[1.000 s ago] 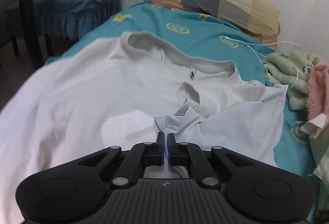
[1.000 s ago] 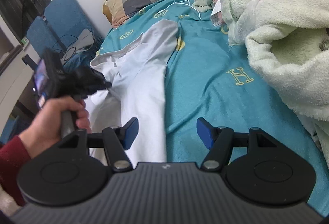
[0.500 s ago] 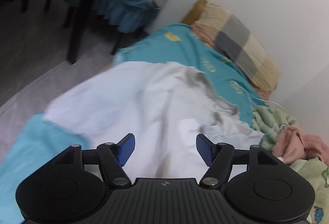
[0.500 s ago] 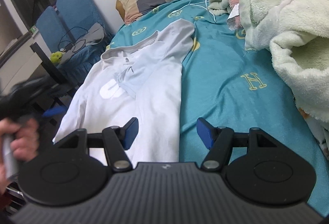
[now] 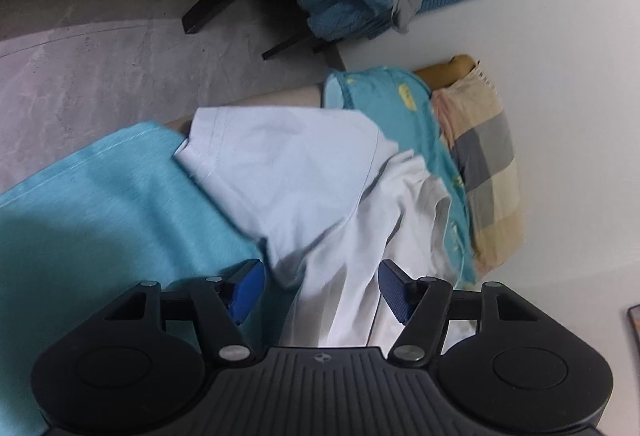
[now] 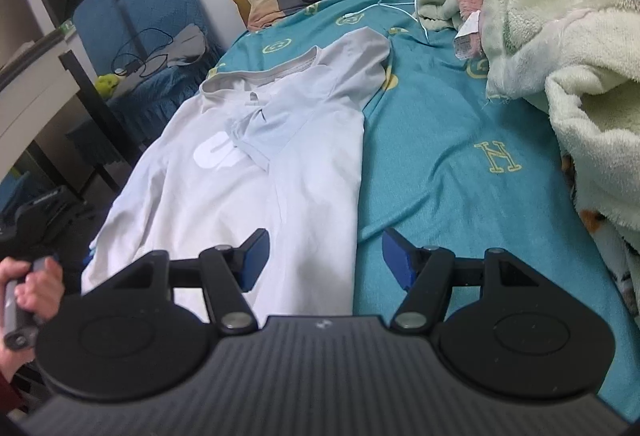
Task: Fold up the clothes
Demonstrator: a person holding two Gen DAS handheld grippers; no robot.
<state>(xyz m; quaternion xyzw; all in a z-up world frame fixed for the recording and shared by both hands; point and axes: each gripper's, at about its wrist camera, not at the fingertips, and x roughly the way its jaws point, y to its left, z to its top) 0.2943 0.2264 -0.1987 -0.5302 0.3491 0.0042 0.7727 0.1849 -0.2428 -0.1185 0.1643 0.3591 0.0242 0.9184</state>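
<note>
The white T-shirt [image 6: 248,156] is spread across the teal bedsheet [image 6: 460,140] at frame centre, flanked by a fleece blanket [image 6: 560,36] at right, while the right gripper [image 6: 324,256] is held apart and empty and the left gripper [image 5: 320,286], over a sleeve, is closing on nothing.

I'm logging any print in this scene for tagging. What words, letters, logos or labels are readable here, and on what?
"H": yellow letter on the teal bedsheet.
White print on the white T-shirt: partly covered by the folded sleeve, not readable.
White tag on the pink fabric: too small to read.
Round yellow emblems on the sheet: too blurred to read.
</note>
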